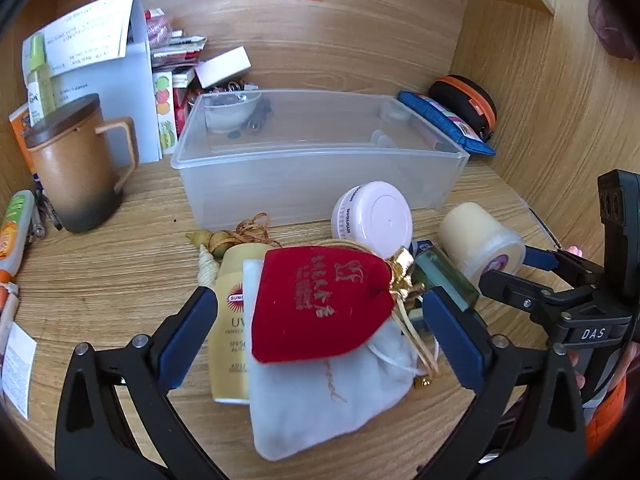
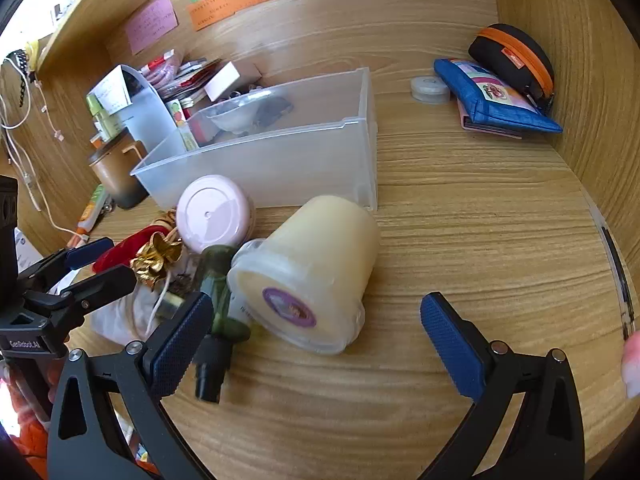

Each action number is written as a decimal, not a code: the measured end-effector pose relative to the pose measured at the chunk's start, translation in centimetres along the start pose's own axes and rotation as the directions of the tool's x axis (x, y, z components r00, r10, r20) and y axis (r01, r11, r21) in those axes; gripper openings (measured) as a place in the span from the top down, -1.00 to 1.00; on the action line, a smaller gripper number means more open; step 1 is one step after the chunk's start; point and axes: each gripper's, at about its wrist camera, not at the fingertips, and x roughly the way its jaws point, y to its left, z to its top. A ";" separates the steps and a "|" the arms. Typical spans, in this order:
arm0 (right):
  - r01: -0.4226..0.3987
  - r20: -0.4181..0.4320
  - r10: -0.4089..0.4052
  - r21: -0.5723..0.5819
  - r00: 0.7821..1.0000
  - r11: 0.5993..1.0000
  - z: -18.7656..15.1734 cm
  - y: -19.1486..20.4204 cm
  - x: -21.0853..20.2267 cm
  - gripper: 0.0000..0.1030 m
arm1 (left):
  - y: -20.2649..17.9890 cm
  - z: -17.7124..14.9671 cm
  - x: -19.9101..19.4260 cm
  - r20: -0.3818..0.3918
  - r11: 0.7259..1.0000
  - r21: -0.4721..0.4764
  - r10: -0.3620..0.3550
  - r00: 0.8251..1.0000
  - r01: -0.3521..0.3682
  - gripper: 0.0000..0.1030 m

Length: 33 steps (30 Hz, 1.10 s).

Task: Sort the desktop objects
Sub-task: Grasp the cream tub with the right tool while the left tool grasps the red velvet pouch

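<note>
we are holding the left gripper [image 1: 320, 330] wide open, its blue pads flanking a red velvet pouch [image 1: 320, 304] without gripping it. the pouch is lying on a white cloth bag [image 1: 320, 396], beside a yellow sunscreen tube [image 1: 230, 320] on its left. we are keeping the right gripper [image 2: 316, 334] spread wide too, holding nothing, just near of a cream jar [image 2: 316, 272] lying on its side. a dark green bottle [image 2: 220, 300] is touching the jar's left side, with a pink-lidded jar [image 2: 214, 214] farther back. the clear plastic bin [image 1: 320, 152] is sitting farther off on the wooden desk [image 2: 480, 260], a brown mug [image 1: 76, 168] to its left.
</note>
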 end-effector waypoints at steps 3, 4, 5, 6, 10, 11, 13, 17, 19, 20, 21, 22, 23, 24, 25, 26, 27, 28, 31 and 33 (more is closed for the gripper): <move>-0.007 -0.011 0.007 0.014 1.000 1.000 0.5 -0.3 0.7 -0.99 | 0.1 0.1 0.5 -0.002 1.000 -0.004 0.001 1.000 -0.001 -0.92; -0.010 -0.014 0.011 0.022 1.000 1.000 0.6 -0.4 0.8 -0.98 | 0.1 0.2 0.7 -0.005 1.000 -0.004 -0.005 1.000 0.005 -0.85; -0.014 -0.017 0.015 0.030 1.000 0.999 0.8 -0.6 1.0 -0.98 | 0.1 0.2 0.9 -0.011 1.000 -0.002 -0.014 1.000 0.014 -0.70; -0.017 -0.021 0.018 0.039 1.000 0.999 0.9 -0.8 1.2 -0.93 | 0.1 0.3 1.1 -0.019 1.000 -0.001 -0.021 1.000 0.021 -0.68; -0.057 -0.031 0.060 0.076 0.998 0.995 1.1 -1.2 1.8 -0.79 | 0.0 0.4 1.3 -0.010 1.000 0.004 -0.017 1.000 0.017 -0.67; -0.059 -0.031 0.062 0.078 0.998 0.995 1.2 -1.1 2.0 -0.77 | 0.1 0.4 1.3 -0.009 1.000 0.003 -0.020 1.000 0.020 -0.66; -0.066 -0.036 0.069 0.075 0.997 0.995 1.2 -1.1 2.2 -0.61 | 0.3 0.5 1.3 -0.006 1.000 -0.005 -0.025 1.000 0.025 -0.61; -0.058 -0.039 0.060 0.042 0.997 0.997 1.2 -0.3 2.7 -0.46 | 0.5 0.7 1.3 -0.001 0.999 -0.018 -0.034 0.999 0.034 -0.47; -0.039 -0.032 0.040 0.022 0.999 0.999 1.2 0.2 2.8 -0.43 | 0.7 0.8 1.2 0.001 0.999 -0.026 -0.036 0.999 0.036 -0.39; -0.031 -0.029 0.032 0.014 0.999 0.999 1.1 0.4 2.8 -0.42 | 0.7 0.8 1.2 0.001 0.999 -0.027 -0.037 0.999 0.037 -0.31; -0.027 -0.028 0.028 0.008 0.999 1.000 1.1 0.4 2.7 -0.40 | 0.8 0.8 1.2 0.003 0.999 -0.031 -0.039 0.999 0.039 -0.16; -0.025 -0.026 0.025 0.004 0.999 1.000 1.1 0.5 2.7 -0.38 | 0.9 0.8 1.2 0.001 0.998 -0.035 -0.043 0.999 0.043 -0.09; -0.023 -0.025 0.023 0.002 0.999 1.000 1.1 0.5 2.7 -0.37 | 1.0 0.9 1.2 -0.001 0.998 -0.040 -0.051 0.999 0.051 -0.05; -0.024 -0.025 0.025 0.005 0.999 1.000 1.1 0.4 2.7 -0.36 | 1.2 0.9 1.2 -0.001 0.997 -0.047 -0.055 0.998 0.055 -0.03; -0.027 -0.026 0.027 0.006 0.999 1.000 1.1 0.3 2.7 -0.36 | 1.3 0.9 1.2 0.000 0.997 -0.052 -0.055 0.998 0.055 -0.02; -0.031 -0.027 0.031 0.011 0.999 0.999 1.1 0.2 2.6 -0.36 | 1.4 1.0 1.2 0.001 0.997 -0.058 -0.053 0.999 0.053 0.03; -0.036 -0.027 0.036 0.019 0.999 0.999 1.1 0.1 2.6 -0.35 | 1.5 1.0 1.2 0.000 0.997 -0.063 -0.054 0.999 0.054 0.08; -0.040 -0.028 0.041 0.026 0.999 0.999 1.1 0.0 2.6 -0.34 | 1.5 1.1 1.2 0.001 0.996 -0.065 -0.057 0.998 0.057 0.09; -0.048 -0.021 0.049 0.041 0.999 0.998 1.2 -0.3 2.2 -0.33 | 1.5 1.2 0.7 0.015 0.997 -0.063 -0.047 0.999 0.048 0.22; -0.050 -0.011 0.050 0.039 0.999 0.998 1.3 -0.3 1.7 -0.31 | 1.5 1.3 0.1 0.031 0.998 -0.056 -0.038 0.999 0.040 0.29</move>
